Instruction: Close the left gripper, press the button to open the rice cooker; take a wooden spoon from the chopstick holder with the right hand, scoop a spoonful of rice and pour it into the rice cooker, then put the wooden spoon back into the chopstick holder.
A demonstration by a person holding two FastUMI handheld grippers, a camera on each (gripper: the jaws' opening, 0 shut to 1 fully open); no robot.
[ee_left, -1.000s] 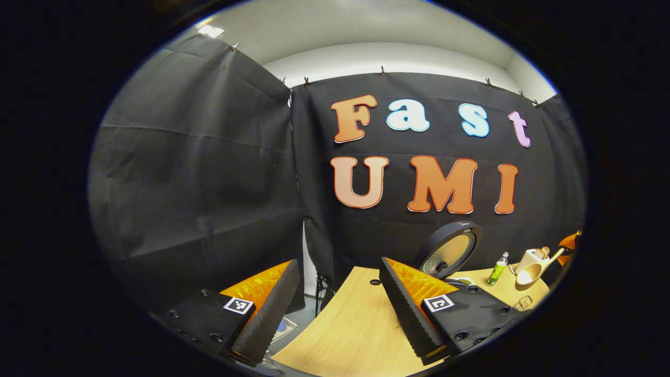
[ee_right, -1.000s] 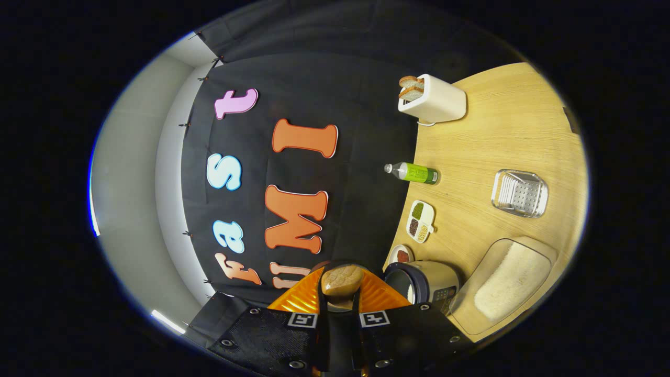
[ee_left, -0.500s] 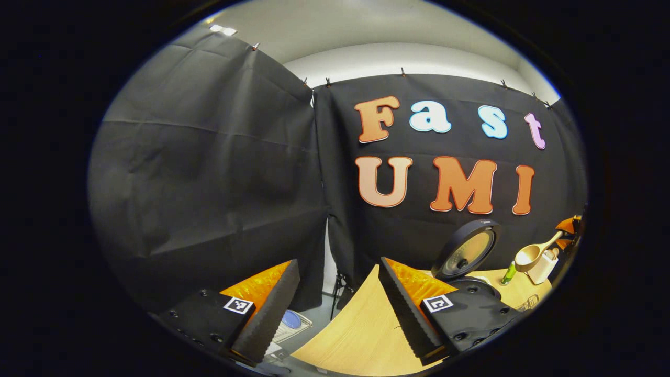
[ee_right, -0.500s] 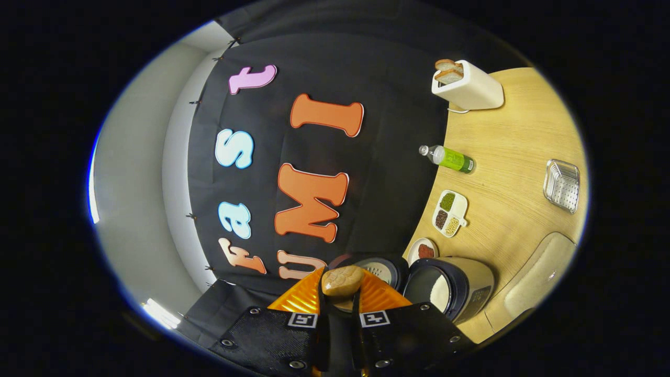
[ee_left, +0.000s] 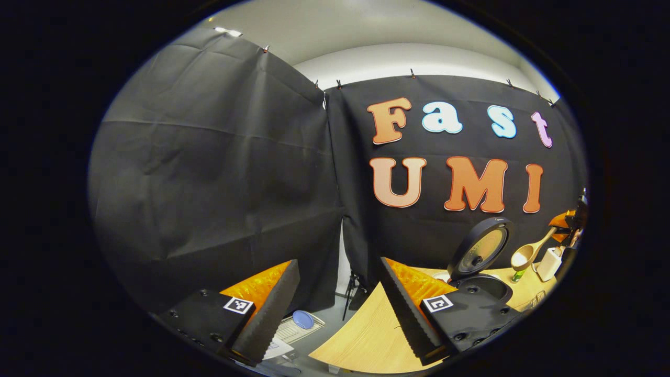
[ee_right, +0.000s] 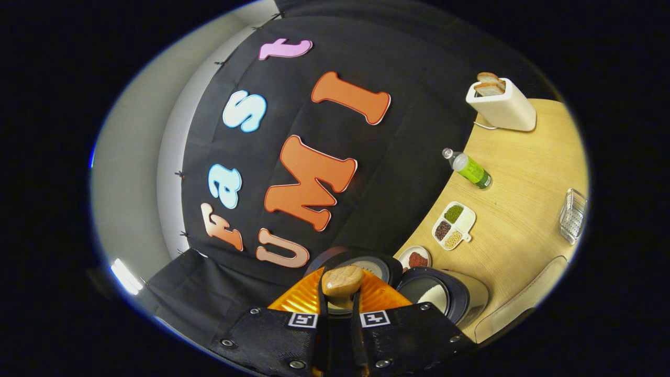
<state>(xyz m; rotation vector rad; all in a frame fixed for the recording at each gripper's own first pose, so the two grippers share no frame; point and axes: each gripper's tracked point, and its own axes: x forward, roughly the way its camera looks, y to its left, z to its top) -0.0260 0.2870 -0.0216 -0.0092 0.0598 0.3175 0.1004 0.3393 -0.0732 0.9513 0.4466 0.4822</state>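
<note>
The pale table [ee_right: 523, 209] showed a smooth wood-grain finish with a low sheen. The light wooden spoon [ee_left: 526, 255] looked smooth and matt, its rounded handle end [ee_right: 343, 280] polished. The dark rice cooker [ee_right: 445, 293] had a glossy plastic rim, and its raised lid [ee_left: 480, 250] carried a dull metal inner plate. The left tool [ee_left: 335, 309] bore ribbed black foam pads on translucent orange plastic. The cream toaster [ee_right: 502, 107] looked satin plastic. The small basket [ee_right: 572, 215] looked like shiny wire.
</note>
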